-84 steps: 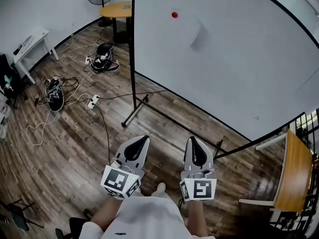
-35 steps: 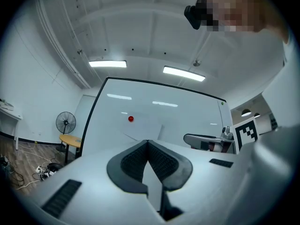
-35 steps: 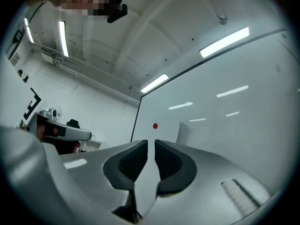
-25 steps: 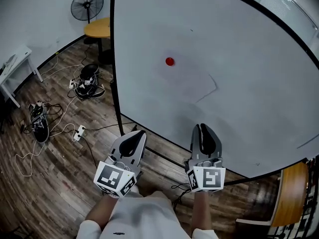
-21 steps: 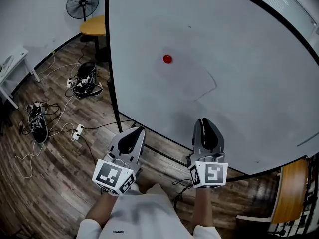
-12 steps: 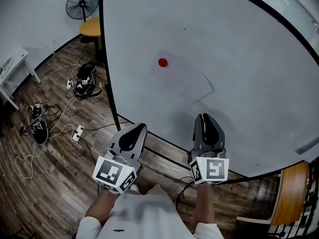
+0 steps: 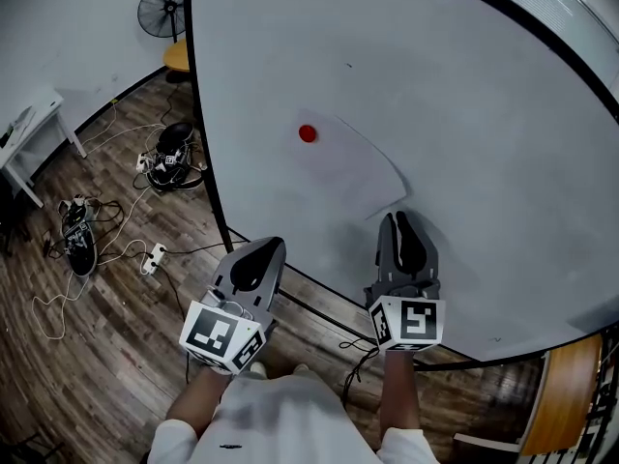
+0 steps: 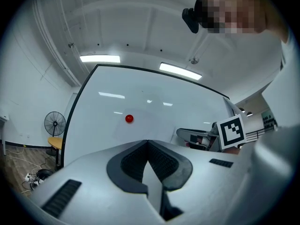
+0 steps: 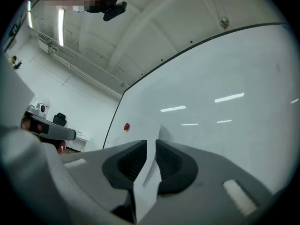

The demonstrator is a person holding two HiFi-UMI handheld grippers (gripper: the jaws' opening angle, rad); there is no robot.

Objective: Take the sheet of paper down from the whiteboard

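The sheet of paper (image 7: 356, 167) is up on the whiteboard (image 7: 484, 114), pinned at its upper left corner by a round red magnet (image 7: 308, 133). It hangs tilted, with its lower corner pointing down to the right.

Right at that corner sits the right hand-held gripper (image 7: 400, 220). Its own view shows the jaws narrow, with a slim slot between the dark pads and the pale corner of the sheet showing in that slot. Whether the pads actually press on the paper, I cannot tell.

Across on the left, the left hand-held gripper (image 7: 264, 247) is closed tight, pads meeting, with nothing between them. It sits low by the board's bottom edge, below and left of the magnet, well clear of the sheet. Both point at the board, their marker cubes on the near side, toward the person.

Further out, the board's black frame runs down to a wooden floor (image 7: 106, 307). A power strip (image 7: 152, 257) lies among loose cables on the left. Far left, a standing fan (image 7: 161, 10) rises beside a round yellow table (image 7: 176, 56).
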